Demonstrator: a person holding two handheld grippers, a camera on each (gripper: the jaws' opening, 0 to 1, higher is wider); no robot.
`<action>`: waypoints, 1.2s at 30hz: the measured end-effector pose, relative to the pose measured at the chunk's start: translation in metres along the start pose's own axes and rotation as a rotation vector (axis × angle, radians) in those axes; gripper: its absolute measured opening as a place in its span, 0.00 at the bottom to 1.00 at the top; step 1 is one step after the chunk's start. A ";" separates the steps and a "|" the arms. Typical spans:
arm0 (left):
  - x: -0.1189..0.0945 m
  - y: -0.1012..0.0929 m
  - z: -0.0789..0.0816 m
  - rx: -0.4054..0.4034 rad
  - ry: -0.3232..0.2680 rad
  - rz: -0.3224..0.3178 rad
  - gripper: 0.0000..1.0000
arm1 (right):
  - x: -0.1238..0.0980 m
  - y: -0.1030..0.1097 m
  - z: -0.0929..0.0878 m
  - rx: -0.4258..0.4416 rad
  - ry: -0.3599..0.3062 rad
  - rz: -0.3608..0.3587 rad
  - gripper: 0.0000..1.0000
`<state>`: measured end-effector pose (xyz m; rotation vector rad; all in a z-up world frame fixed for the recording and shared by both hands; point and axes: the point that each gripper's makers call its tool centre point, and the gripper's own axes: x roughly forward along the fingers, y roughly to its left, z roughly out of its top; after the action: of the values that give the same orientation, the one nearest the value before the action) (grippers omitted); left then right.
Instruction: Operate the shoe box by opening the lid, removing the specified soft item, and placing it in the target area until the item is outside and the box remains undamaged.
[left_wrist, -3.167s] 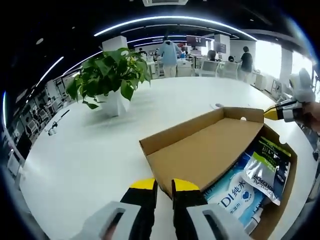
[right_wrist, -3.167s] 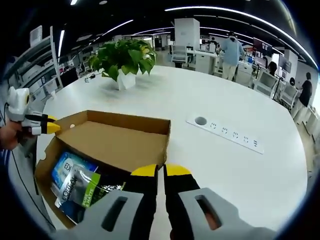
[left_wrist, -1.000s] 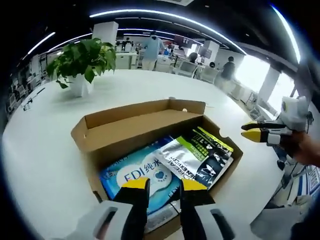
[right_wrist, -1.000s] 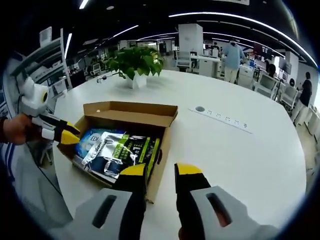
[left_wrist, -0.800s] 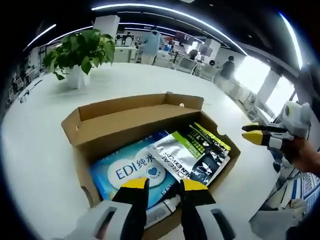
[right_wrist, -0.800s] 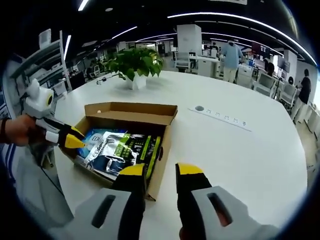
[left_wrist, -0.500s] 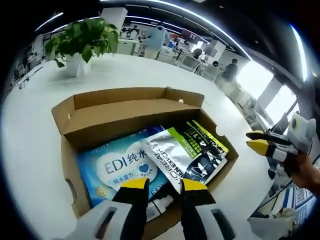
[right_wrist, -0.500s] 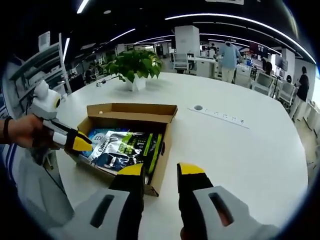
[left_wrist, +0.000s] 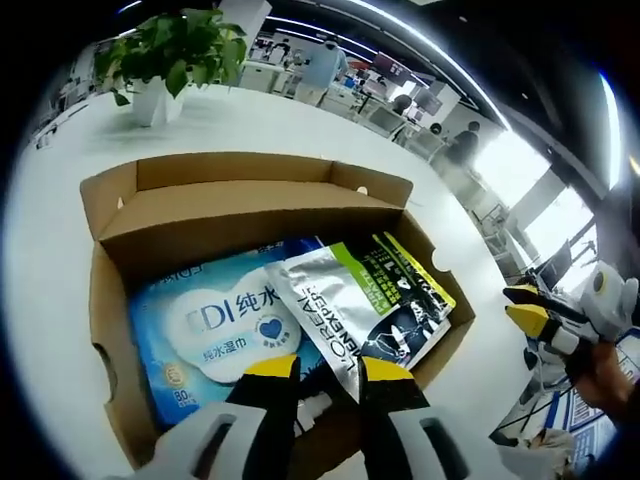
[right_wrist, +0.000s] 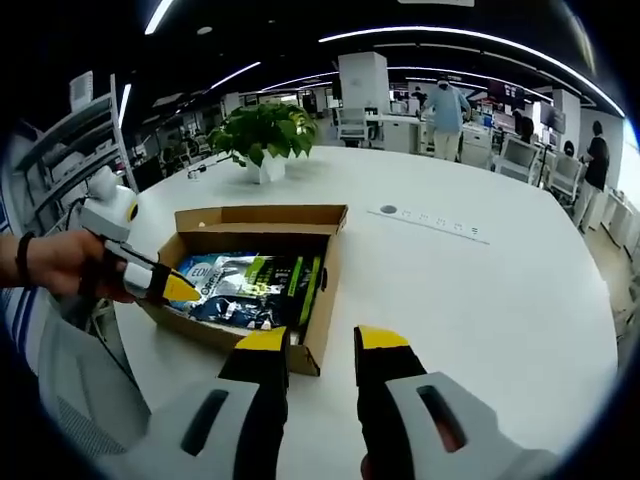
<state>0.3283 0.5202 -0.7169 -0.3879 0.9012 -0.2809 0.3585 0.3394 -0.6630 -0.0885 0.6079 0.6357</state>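
Open shoe box (left_wrist: 250, 190) — left gripper (left_wrist: 328, 368) now closer over it
Silver pouch (left_wrist: 340, 310) and blue wipes pack (left_wrist: 215, 330) loom larger; right gripper (right_wrist: 322, 340) back, both jaws narrowly parted, empty.

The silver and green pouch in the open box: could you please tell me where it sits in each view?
Left gripper view: the pouch lies right of centre, overlapping the blue wipes pack.
Right gripper view: the pouch sits left of centre, inside the box.
Shared landmark: the potted plant beyond the box.
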 end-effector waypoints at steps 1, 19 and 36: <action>0.000 0.000 0.000 -0.002 0.000 0.000 0.21 | 0.000 0.000 0.000 0.001 0.000 0.000 0.23; 0.001 0.003 0.008 -0.021 -0.052 0.006 0.02 | 0.004 0.008 -0.002 -0.007 0.018 0.009 0.23; -0.003 0.013 0.010 0.012 -0.049 0.004 0.02 | 0.026 0.026 0.008 -0.007 0.040 0.063 0.22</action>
<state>0.3349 0.5352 -0.7149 -0.3802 0.8519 -0.2721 0.3640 0.3763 -0.6684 -0.0889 0.6489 0.6987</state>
